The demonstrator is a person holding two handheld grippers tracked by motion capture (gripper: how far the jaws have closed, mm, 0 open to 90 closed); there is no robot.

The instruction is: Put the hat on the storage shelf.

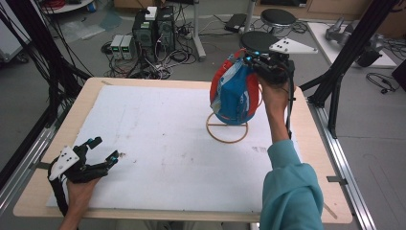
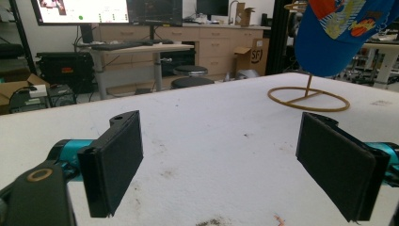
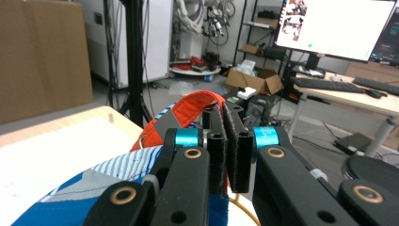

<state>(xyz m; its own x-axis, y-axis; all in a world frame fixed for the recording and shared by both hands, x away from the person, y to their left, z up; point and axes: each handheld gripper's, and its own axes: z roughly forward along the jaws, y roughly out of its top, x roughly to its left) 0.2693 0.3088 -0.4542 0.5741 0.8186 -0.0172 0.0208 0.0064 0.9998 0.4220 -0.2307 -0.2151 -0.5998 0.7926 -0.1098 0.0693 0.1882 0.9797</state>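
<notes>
Above the round wooden wire stand, right gripper clamps the blue-and-orange fabric cap; left gripper rests agape.

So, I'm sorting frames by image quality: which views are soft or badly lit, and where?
High view: even, flat light, mildly soft all over, with the cap and the ring stand still readable. Left gripper view: near pads sharp, far room softer, monitor washed out. Right gripper view: the right gripper is crisp, the screen overexposed.
</notes>
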